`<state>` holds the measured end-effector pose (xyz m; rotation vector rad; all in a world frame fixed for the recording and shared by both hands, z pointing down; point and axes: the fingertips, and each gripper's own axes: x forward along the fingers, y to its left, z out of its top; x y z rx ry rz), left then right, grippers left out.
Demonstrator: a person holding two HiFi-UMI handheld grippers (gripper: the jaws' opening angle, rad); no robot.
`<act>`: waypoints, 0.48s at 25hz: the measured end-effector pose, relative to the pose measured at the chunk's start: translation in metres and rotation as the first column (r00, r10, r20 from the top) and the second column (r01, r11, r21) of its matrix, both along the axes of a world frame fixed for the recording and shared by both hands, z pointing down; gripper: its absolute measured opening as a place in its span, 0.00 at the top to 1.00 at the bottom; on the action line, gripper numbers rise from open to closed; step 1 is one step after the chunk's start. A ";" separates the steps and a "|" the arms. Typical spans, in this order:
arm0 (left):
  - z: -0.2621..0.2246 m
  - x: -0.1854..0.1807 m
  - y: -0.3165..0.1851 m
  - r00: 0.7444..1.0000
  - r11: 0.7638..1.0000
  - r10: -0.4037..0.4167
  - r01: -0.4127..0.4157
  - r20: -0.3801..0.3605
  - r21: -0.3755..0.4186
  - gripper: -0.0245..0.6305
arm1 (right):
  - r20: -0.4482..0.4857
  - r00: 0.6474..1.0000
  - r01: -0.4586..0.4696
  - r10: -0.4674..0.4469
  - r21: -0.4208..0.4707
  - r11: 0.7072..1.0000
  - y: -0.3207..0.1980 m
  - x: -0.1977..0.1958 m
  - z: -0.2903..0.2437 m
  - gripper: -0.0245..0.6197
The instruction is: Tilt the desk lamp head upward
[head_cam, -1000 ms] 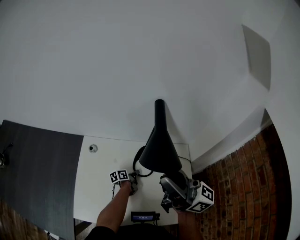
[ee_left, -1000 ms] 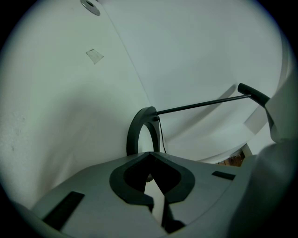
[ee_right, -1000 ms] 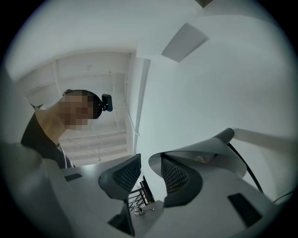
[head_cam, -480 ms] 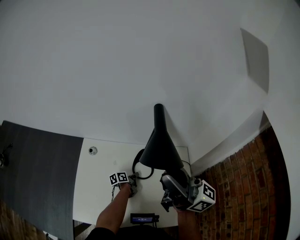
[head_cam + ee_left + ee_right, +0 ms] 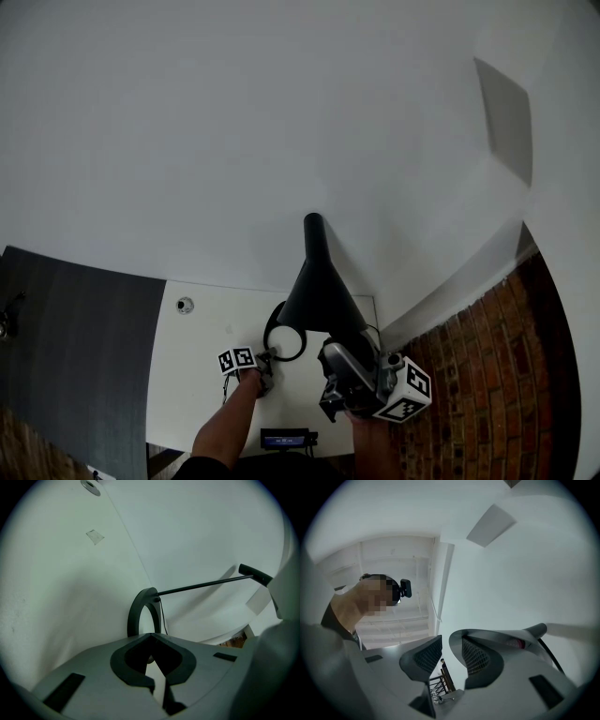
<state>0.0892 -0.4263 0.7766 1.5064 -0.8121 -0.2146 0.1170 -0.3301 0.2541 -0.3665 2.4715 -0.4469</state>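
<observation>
Right gripper [image 5: 446,645], jaws slightly apart astride the rim of the black lamp head [image 5: 319,286], has nudged it up: at frame centre it looks shorter than a second ago. Left gripper [image 5: 151,635], closed on nothing, sits at the ring base [image 5: 137,613]. The tilt seems under way, not finished.

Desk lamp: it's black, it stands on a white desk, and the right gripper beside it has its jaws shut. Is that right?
Not quite: the right gripper has its jaws apart, not shut, as the right gripper view shows. The rest holds: the desk lamp is black and stands on the white desk, with that gripper beside it.
</observation>
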 end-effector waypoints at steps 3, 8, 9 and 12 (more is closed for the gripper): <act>-0.001 0.000 0.000 1.000 1.000 0.001 -0.001 0.002 -0.001 0.94 | 0.009 1.000 -0.005 0.005 -0.002 1.000 -0.001 0.000 -0.003 0.74; 0.000 -0.001 0.001 1.000 1.000 -0.002 0.002 0.003 0.003 0.94 | 0.033 0.999 -0.003 0.004 -0.011 1.000 -0.003 0.000 -0.011 0.74; 0.000 -0.001 0.001 1.000 1.000 -0.002 0.002 0.003 0.003 0.94 | 0.039 0.999 -0.003 0.004 -0.015 1.000 -0.004 0.000 -0.013 0.74; 0.000 0.000 0.001 1.000 1.000 -0.001 0.001 0.001 0.000 0.94 | 0.056 0.998 -0.002 0.004 -0.026 1.000 -0.008 0.000 -0.019 0.74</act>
